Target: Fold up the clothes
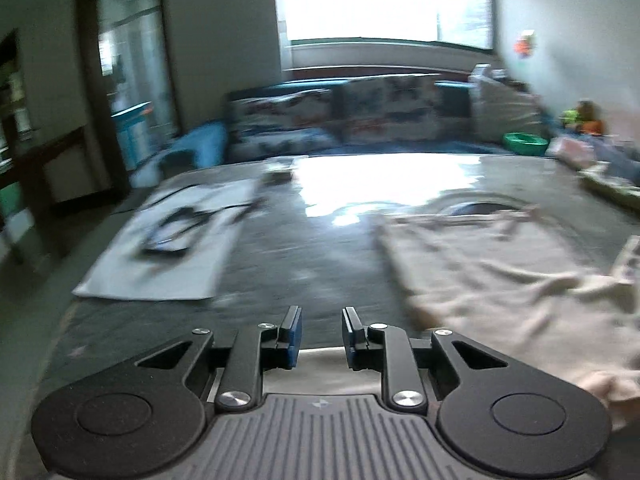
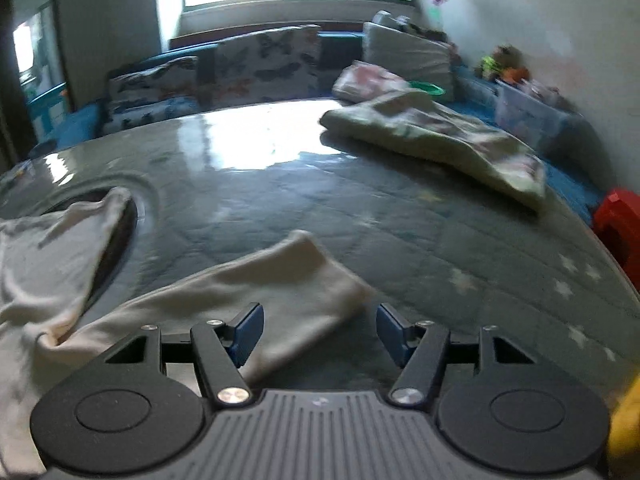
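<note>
Both views were motion-blurred, cutting off the crumpled cream cotton garment (image 2: 224, 300). Left claw (image 1: 321, 334) and right claw (image 2: 320, 332) gaped empty over the glossy grey quilted tabletop (image 2: 400, 216).

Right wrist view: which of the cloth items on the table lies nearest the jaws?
The cream garment, its sleeve reaching the right gripper; the greenish folded cloth lies far off.
</note>
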The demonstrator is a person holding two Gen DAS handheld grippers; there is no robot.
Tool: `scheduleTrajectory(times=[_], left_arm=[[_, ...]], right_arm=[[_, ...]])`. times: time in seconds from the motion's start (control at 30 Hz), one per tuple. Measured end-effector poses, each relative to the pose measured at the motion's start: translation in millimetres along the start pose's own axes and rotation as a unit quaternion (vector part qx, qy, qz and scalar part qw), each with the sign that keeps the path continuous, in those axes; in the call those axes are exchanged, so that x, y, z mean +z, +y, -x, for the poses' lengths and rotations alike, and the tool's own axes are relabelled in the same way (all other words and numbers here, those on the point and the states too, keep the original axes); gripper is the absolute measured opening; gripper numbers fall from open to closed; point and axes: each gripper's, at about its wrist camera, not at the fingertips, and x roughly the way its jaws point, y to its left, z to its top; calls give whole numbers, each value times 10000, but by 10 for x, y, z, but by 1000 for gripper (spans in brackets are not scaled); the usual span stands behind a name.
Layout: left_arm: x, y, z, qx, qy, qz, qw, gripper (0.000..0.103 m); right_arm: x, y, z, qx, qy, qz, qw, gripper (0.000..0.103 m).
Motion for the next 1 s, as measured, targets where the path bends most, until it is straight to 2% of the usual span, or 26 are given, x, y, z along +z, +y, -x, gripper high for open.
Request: scheduleTrajectory(times=[0.2, 0.33, 0.37, 0.43, 0.67, 0.9, 1.0], left_arm=[[42, -644, -76, -871, -14, -377, 9955, 25], [-36, -999, -108, -1328, 41, -660, 9889, 32], [-70, -1077, -112, -1425, 74, -727, 9871, 32], [-141, -1228, -121, -1562, 146, -907, 9834, 32], [-354, -1397, -70, -1832, 323, -1223, 9749, 33], [-535, -1447, -38, -1868, 468, -1457, 9704, 34], [-578, -1450, 12, -1914, 444, -1558, 9681, 39]], right_arm=[[-7, -52, -98, 184, 20, -390, 9991, 55], [-19, 42, -107, 173, -58, -338, 9993, 26], [-24, 49, -108, 155, -74, -338, 9993, 16], [-28, 26, -99, 127, -112, -359, 9992, 8], [-76, -61, 74, -266, -324, -156, 9990, 5], [-80, -113, -6, -598, -172, -376, 9974, 6], [-82, -85, -18, -748, -228, -280, 9965, 17]])
